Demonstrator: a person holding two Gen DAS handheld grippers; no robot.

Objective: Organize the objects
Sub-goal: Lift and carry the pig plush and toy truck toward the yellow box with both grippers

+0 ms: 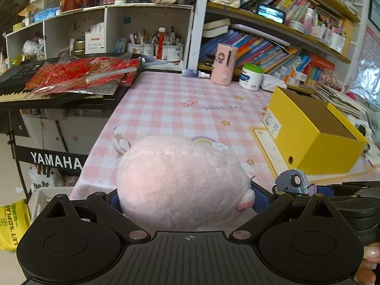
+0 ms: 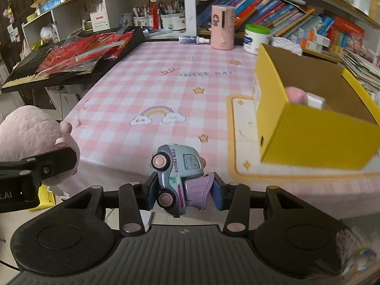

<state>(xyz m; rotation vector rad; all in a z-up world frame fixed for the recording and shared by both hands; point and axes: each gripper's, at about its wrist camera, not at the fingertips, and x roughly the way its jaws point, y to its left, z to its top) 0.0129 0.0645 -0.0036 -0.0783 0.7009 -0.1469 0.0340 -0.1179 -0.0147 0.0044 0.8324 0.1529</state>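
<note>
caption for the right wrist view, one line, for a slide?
Right hand-held gripper shut on a toy truck, yellow box ahead on the right.

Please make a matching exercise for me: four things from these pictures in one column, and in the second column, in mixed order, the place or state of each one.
Things:
1. pink plush toy
2. toy truck
3. yellow box
4. pink dispenser

Places or states:
A. stands upright at the far edge of the table, near the books
B. held in the right tool
C. open, on the right side of the checked tablecloth
D. held in the left tool

Right pairs: 1-D, 2-B, 3-C, 4-A
</note>
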